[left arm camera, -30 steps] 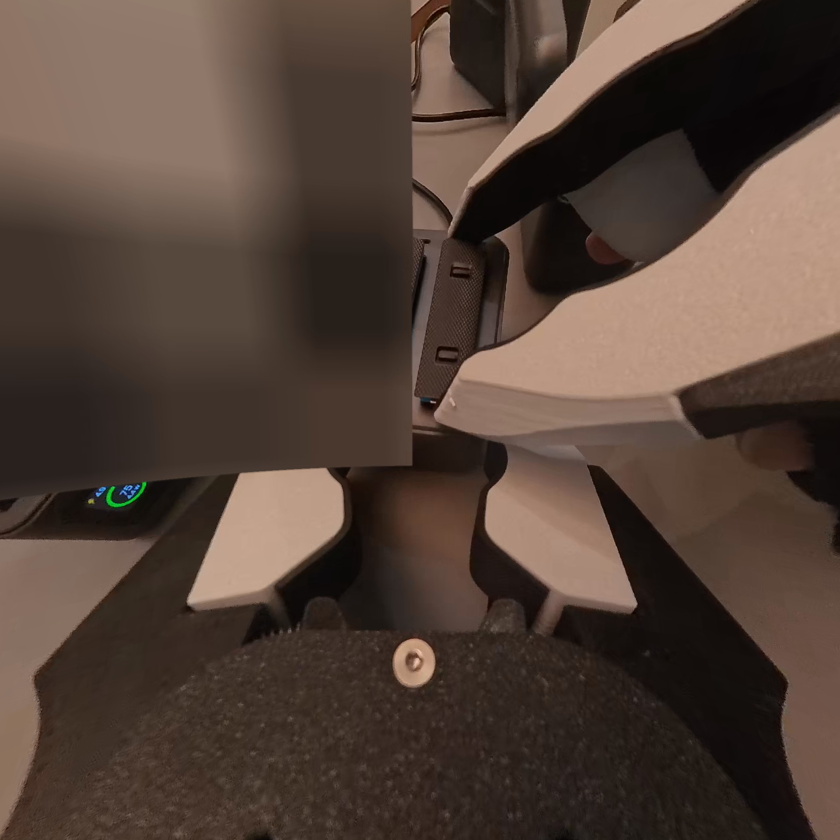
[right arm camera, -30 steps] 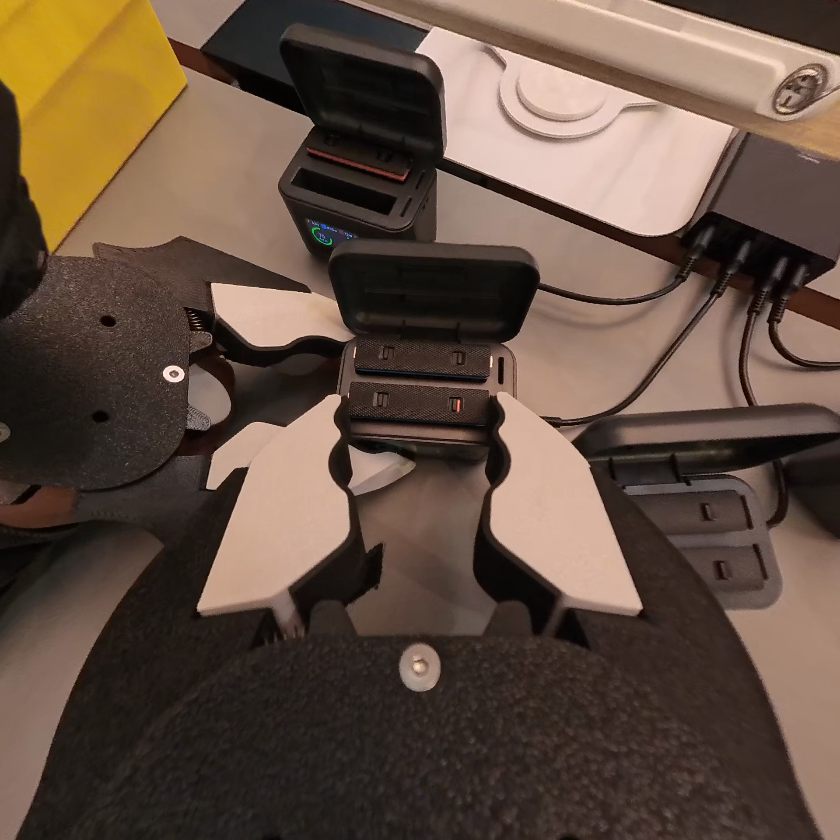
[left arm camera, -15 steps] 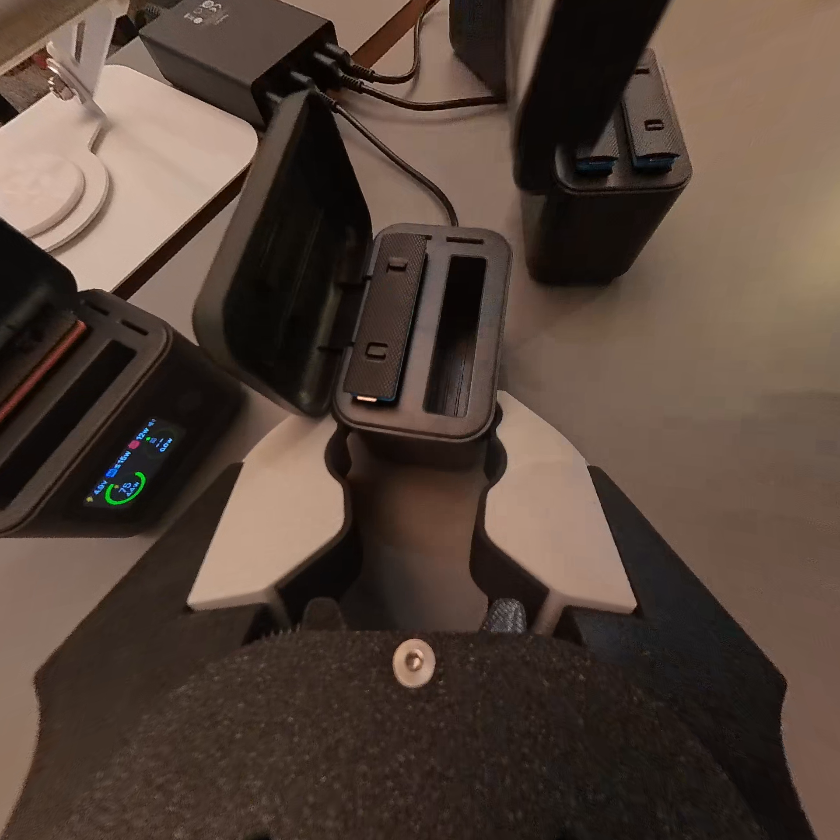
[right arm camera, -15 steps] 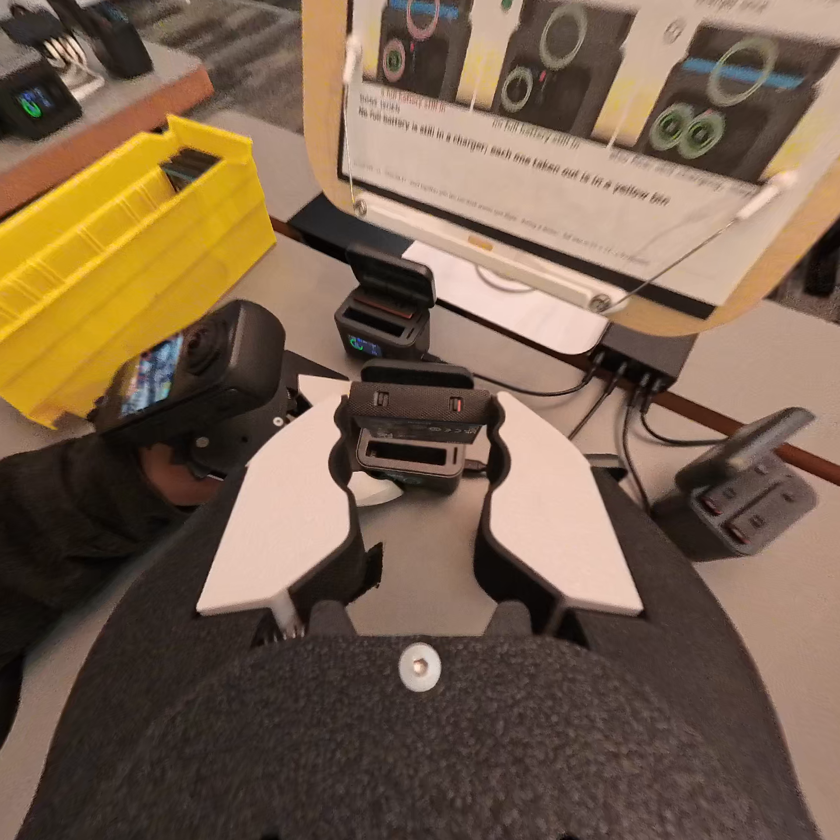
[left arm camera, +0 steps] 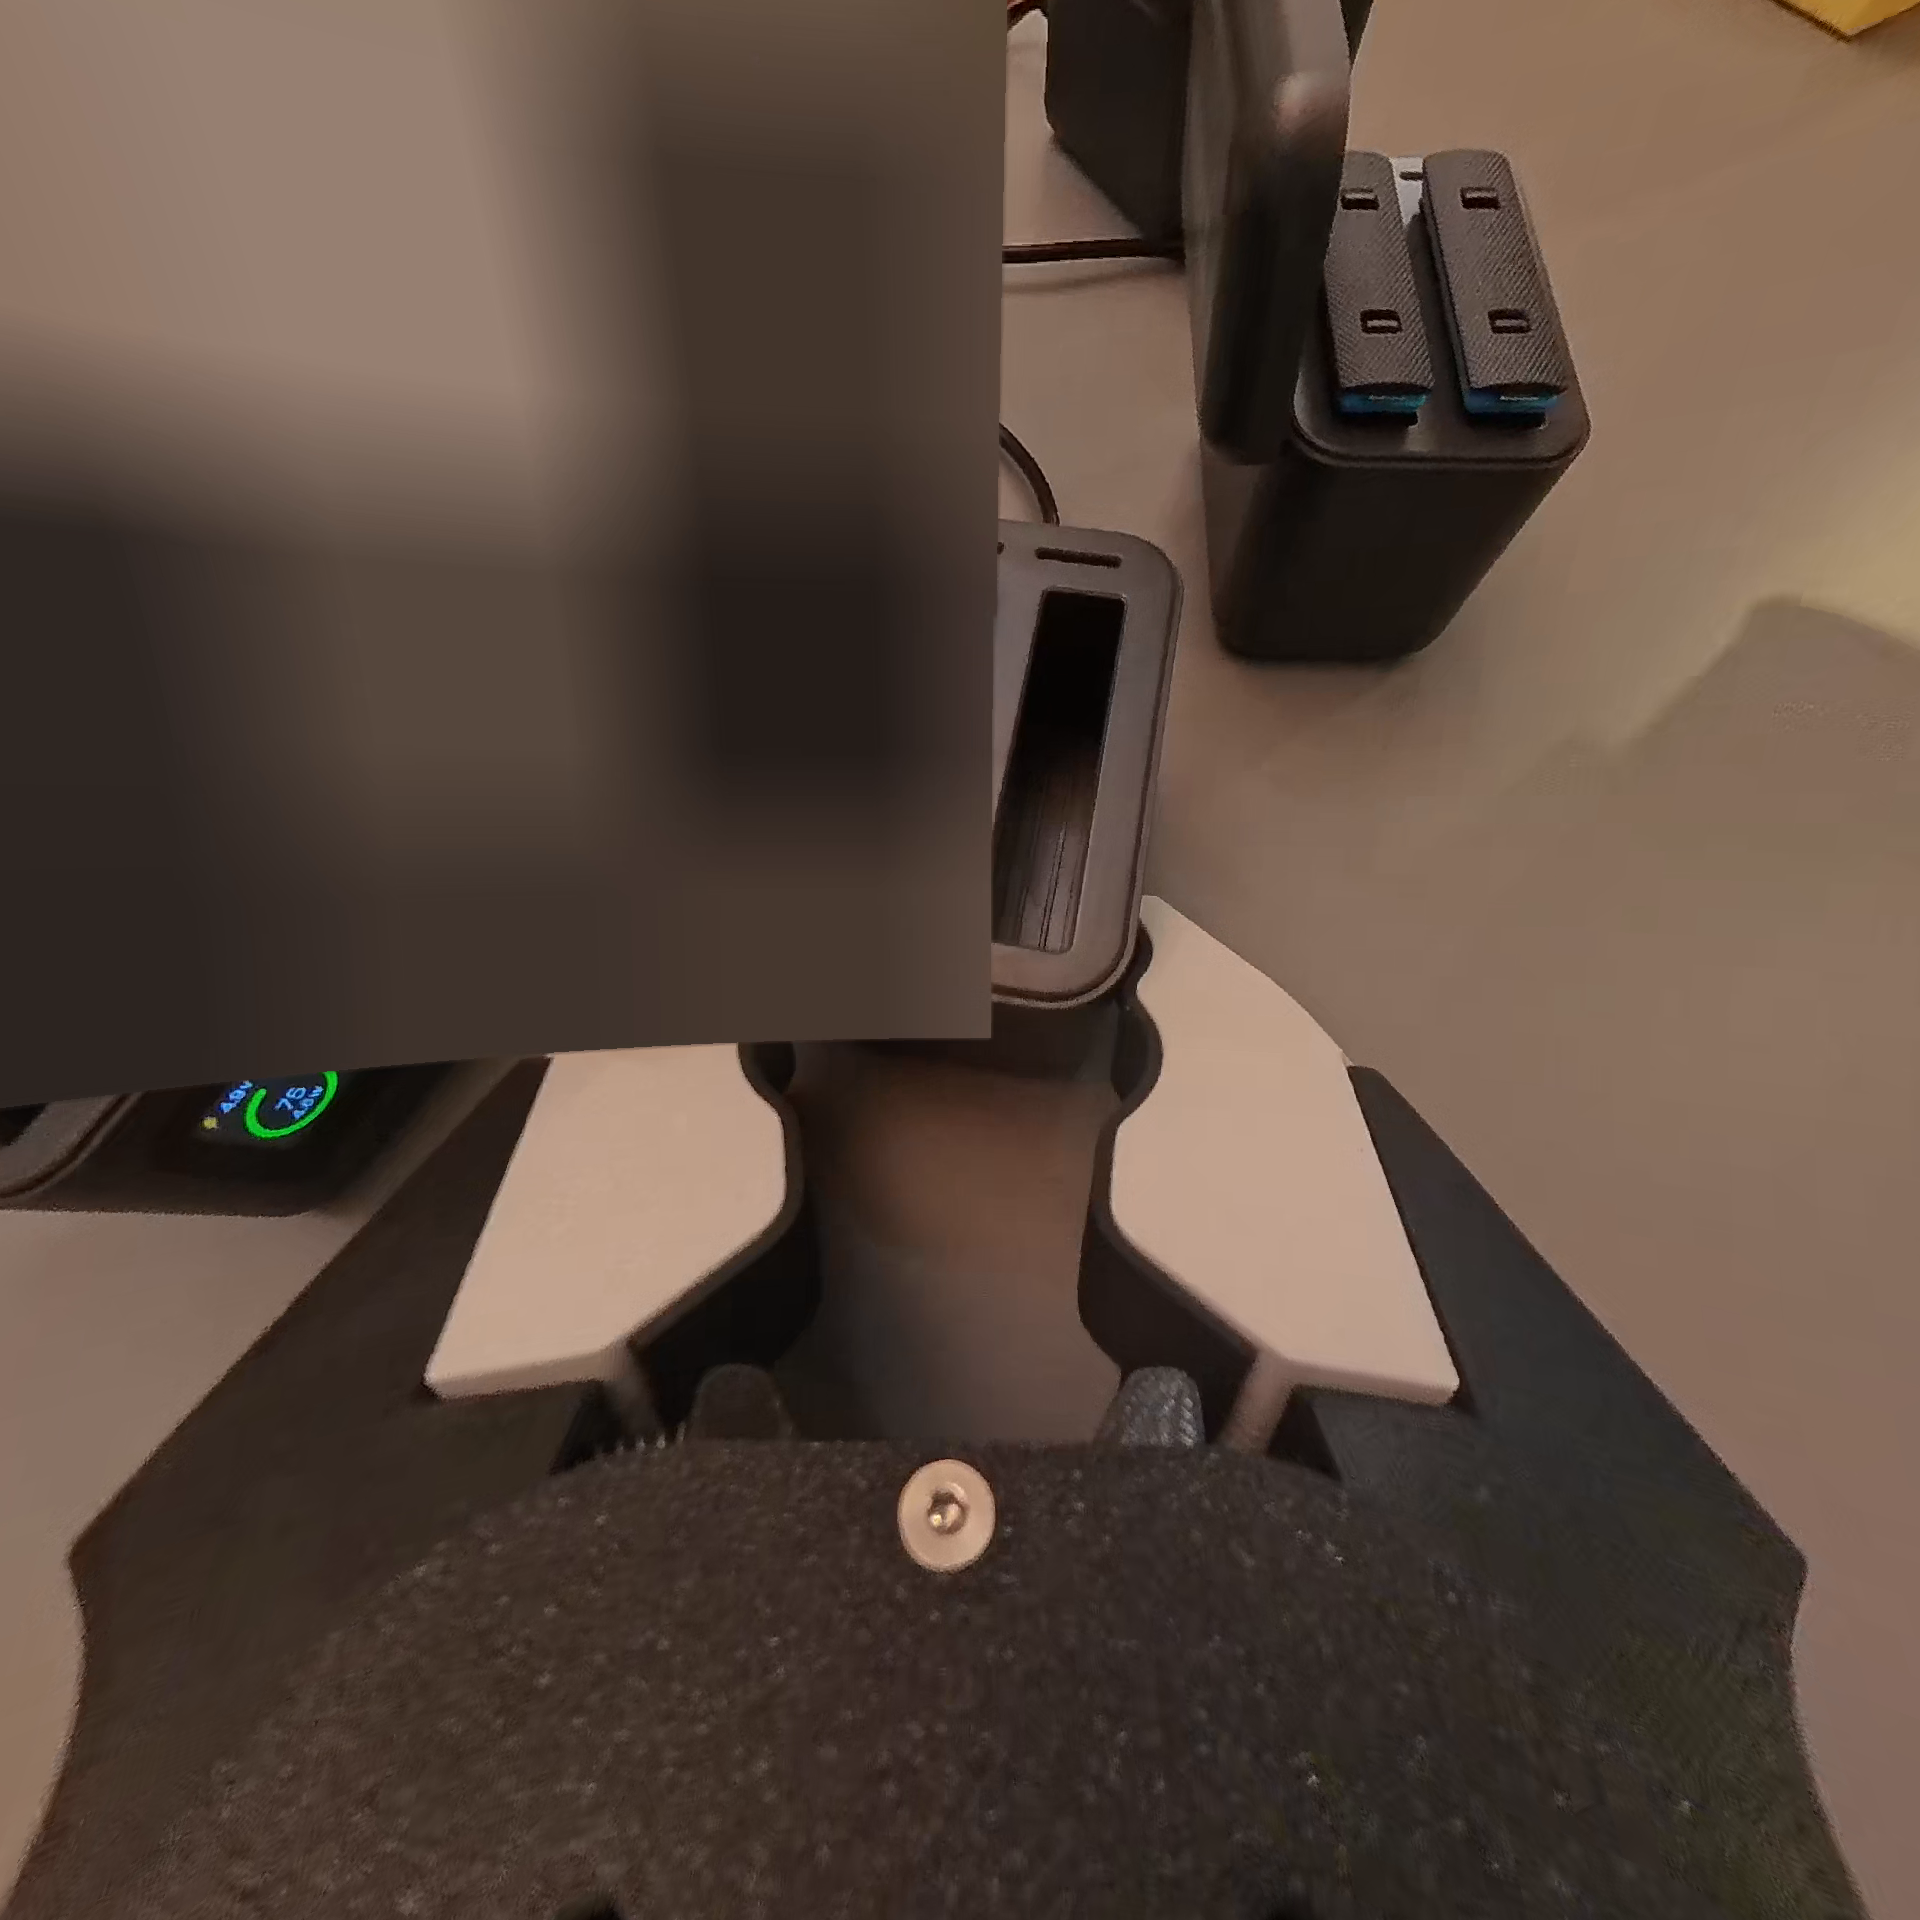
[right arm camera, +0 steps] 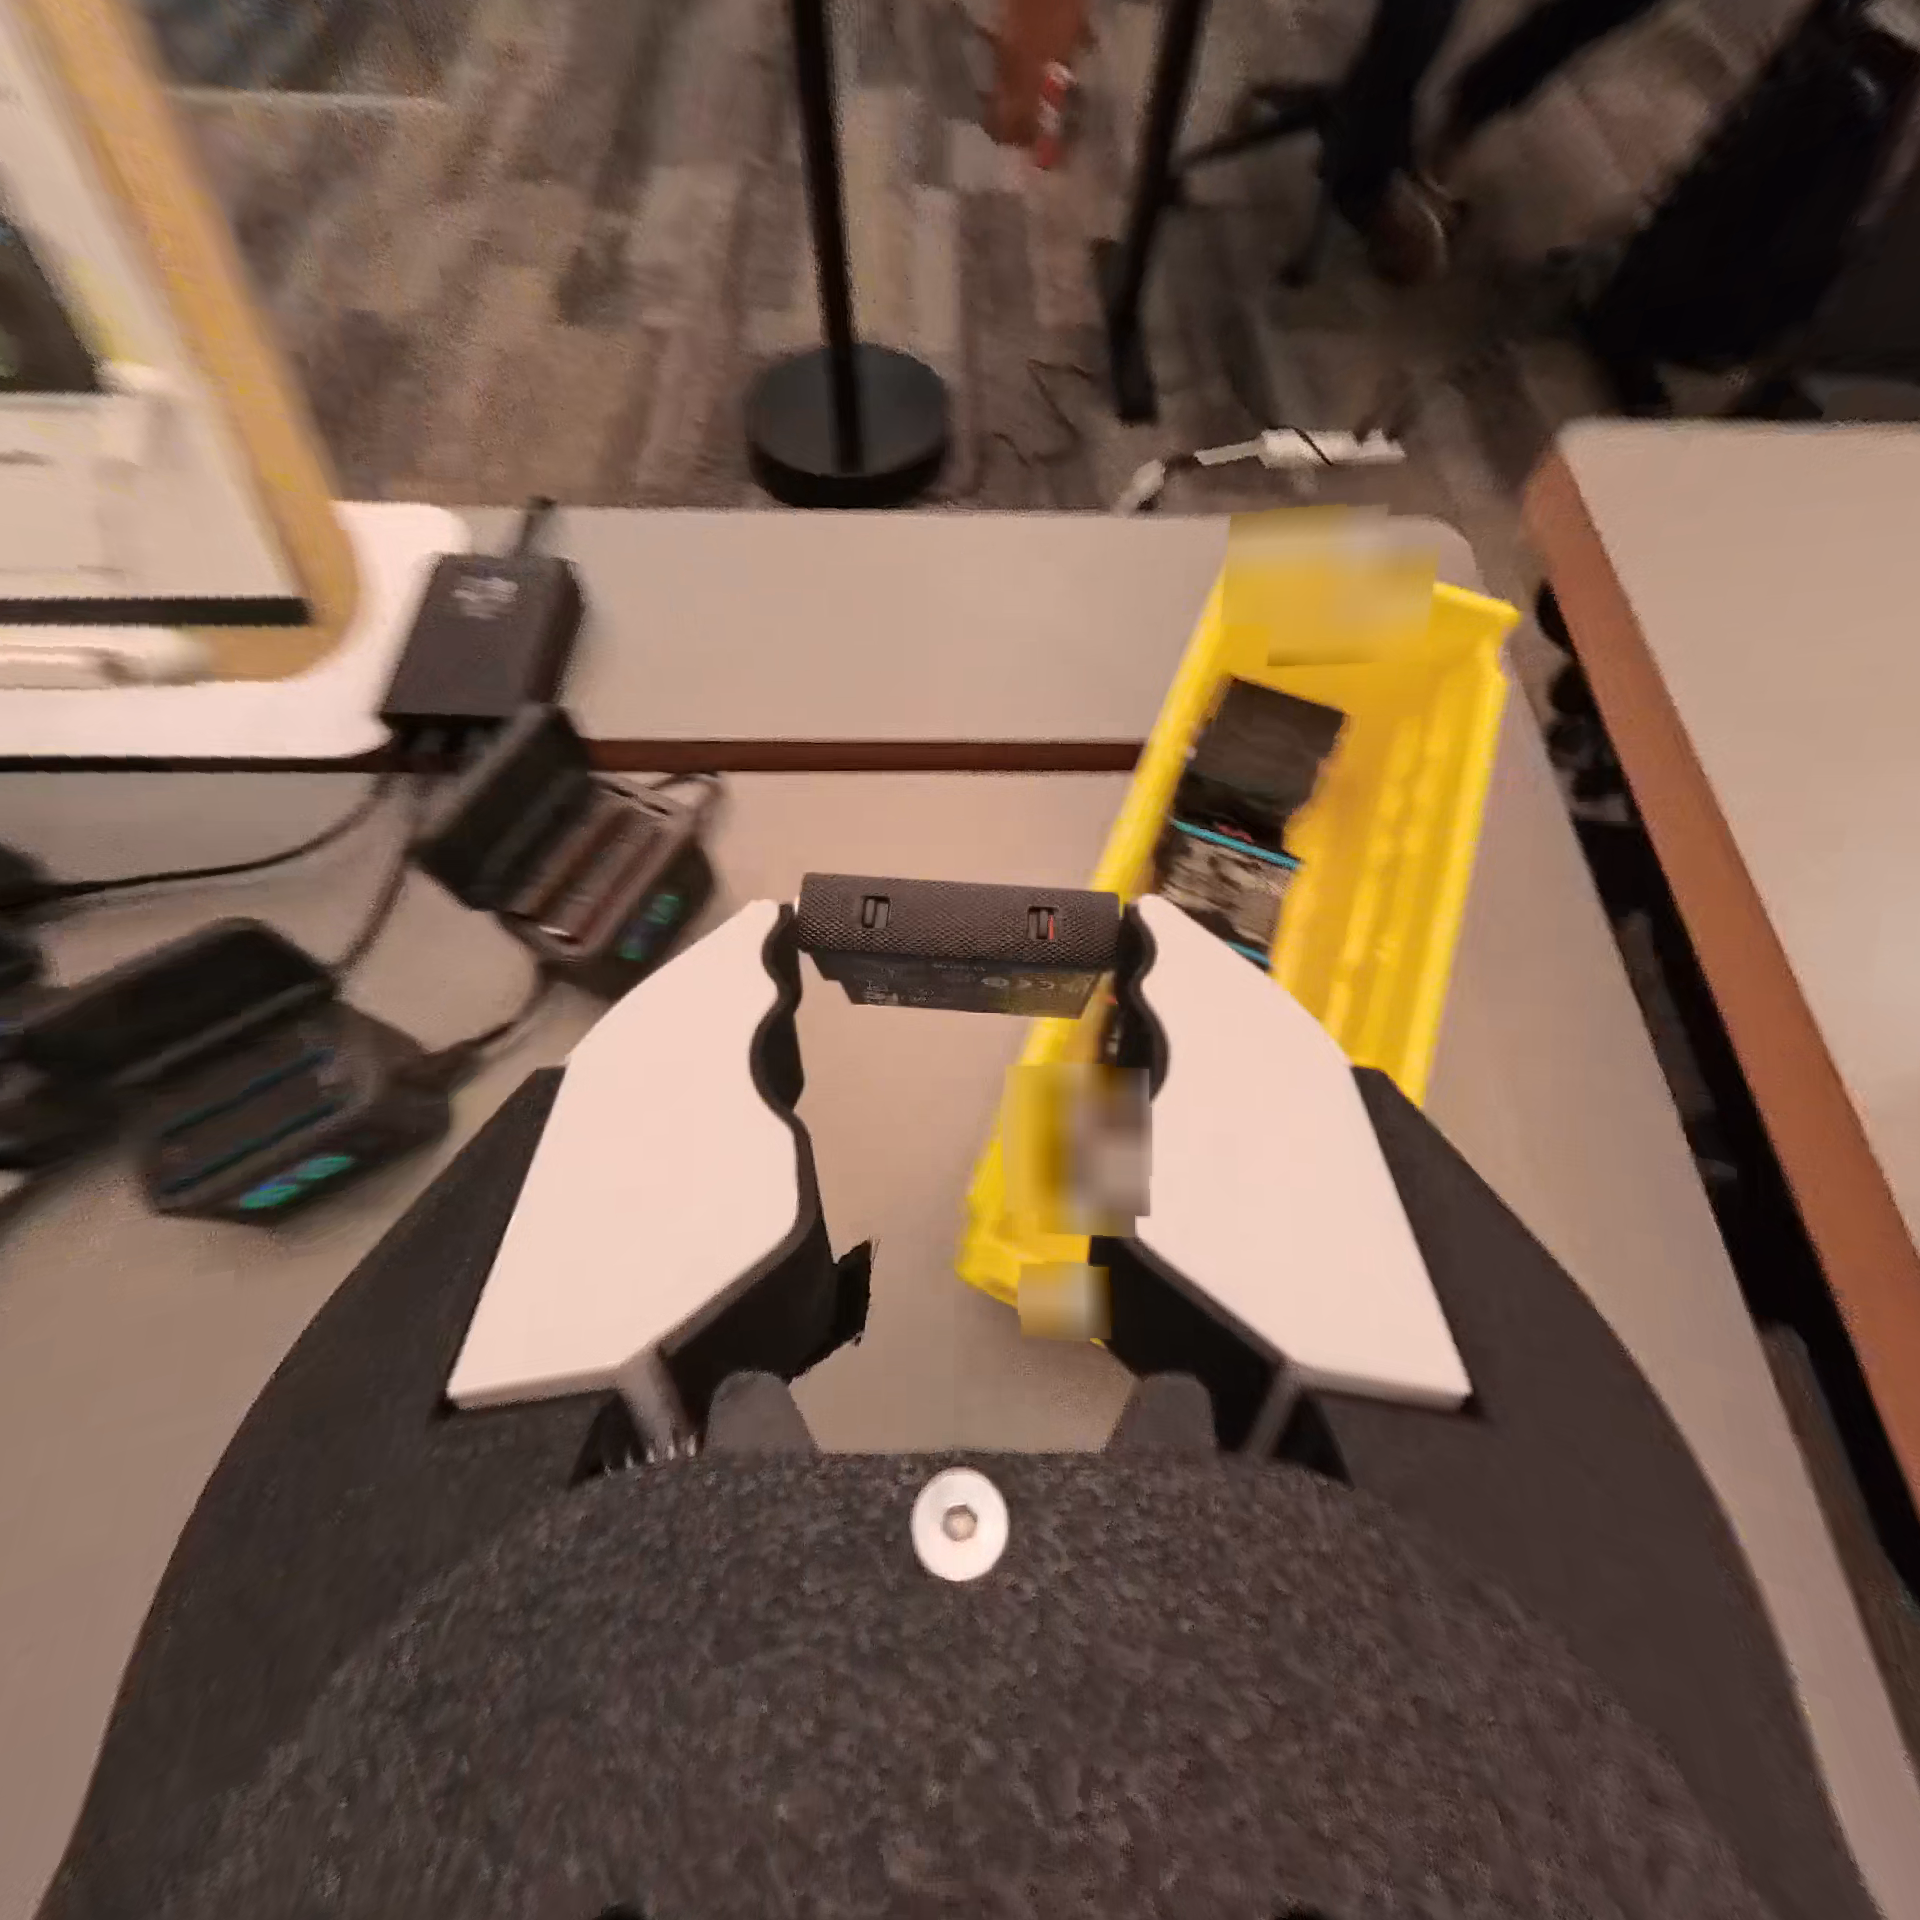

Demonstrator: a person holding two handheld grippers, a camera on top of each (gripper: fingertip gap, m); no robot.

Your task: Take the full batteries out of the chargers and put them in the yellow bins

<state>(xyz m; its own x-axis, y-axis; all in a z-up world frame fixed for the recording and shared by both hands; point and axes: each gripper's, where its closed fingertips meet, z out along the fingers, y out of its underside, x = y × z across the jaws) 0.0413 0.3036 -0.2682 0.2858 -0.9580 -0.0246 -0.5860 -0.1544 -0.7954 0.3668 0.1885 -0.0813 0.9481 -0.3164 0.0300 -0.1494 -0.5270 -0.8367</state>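
Right gripper [right arm camera: 954,940] has swung from the charger [left arm camera: 1081,769] toward the yellow bin [right arm camera: 1455,831], jaws clamped on a battery [right arm camera: 956,940]; left gripper [left arm camera: 951,1049] squeezes the charger, steadying it.

**Both grippers clamped**

My right gripper [right arm camera: 958,940] is raised above the table, its white fingers [right arm camera: 665,1143] pinching a black battery [right arm camera: 956,940] crosswise at the tips. My left gripper [left arm camera: 951,1023] sits low, level with the tabletop, fingers [left arm camera: 1236,1174] closed against the sides of a charger [left arm camera: 1081,748] body.
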